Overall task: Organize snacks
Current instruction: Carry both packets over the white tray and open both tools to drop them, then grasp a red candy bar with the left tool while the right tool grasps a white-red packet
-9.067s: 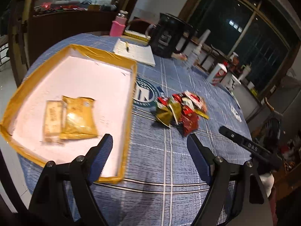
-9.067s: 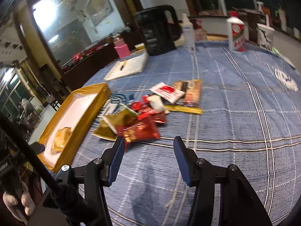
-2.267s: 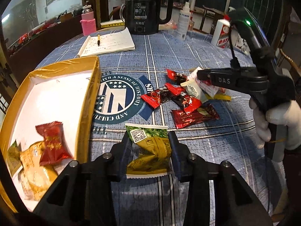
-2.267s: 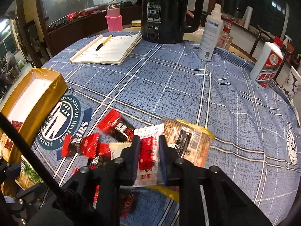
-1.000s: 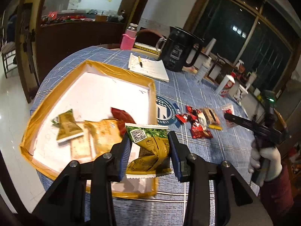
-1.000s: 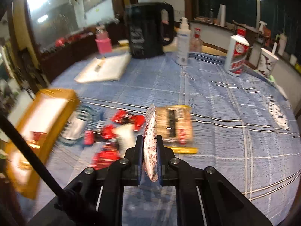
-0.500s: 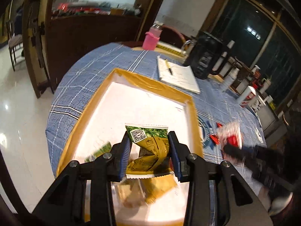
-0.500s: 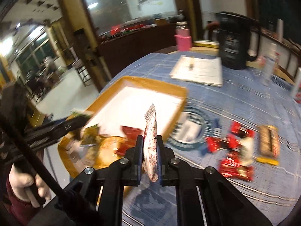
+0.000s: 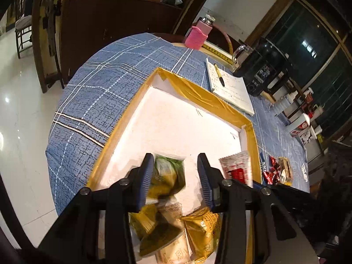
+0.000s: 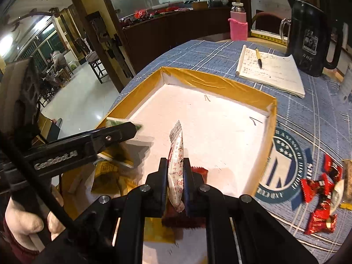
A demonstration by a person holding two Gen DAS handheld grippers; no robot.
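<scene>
One tray, white inside with yellow taped rims, sits on the blue cloth and holds several gold packets. Left gripper is spread wide, a blurred green-gold packet between its fingers. Right gripper clamps one white-red sachet over the tray. Red candies lie outside, right of it.

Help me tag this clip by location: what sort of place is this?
Probably a home or family-run dining room: a round table under a blue plaid tablecloth holds a black electric kettle and an open handwritten notebook, with a dark wooden sideboard behind.
</scene>
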